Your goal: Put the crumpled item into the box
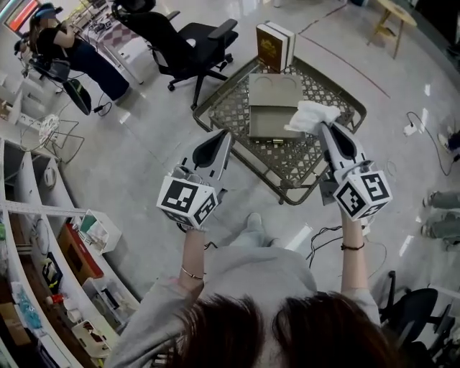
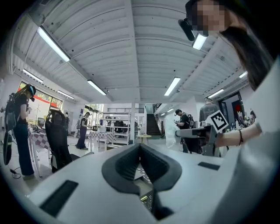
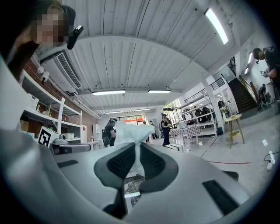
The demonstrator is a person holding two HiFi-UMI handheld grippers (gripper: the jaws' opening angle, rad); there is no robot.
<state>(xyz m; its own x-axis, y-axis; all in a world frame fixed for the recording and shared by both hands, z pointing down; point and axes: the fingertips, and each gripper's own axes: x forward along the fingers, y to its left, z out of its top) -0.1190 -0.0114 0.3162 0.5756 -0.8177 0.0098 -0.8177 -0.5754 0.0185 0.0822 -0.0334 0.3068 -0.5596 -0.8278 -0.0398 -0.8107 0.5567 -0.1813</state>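
Note:
A crumpled white item (image 1: 310, 116) hangs above the right edge of a grey open box (image 1: 272, 121), with my right gripper (image 1: 325, 129) shut on it. The box lies on a metal lattice table (image 1: 228, 109), its lid (image 1: 273, 90) folded back. In the right gripper view the white item (image 3: 127, 133) sticks up between the jaws of the right gripper (image 3: 137, 151). My left gripper (image 1: 224, 138) is held over the table's left edge, shut and with nothing in it. The left gripper view shows that left gripper (image 2: 140, 148) with its tips together, and the white item (image 2: 169, 129) off to the right.
A brown book-like box (image 1: 275, 47) stands at the table's far end. A black office chair (image 1: 190, 43) is behind the table on the left and a wooden stool (image 1: 392, 18) at the far right. White shelves (image 1: 43, 237) run along the left. A cable (image 1: 413, 126) lies on the floor.

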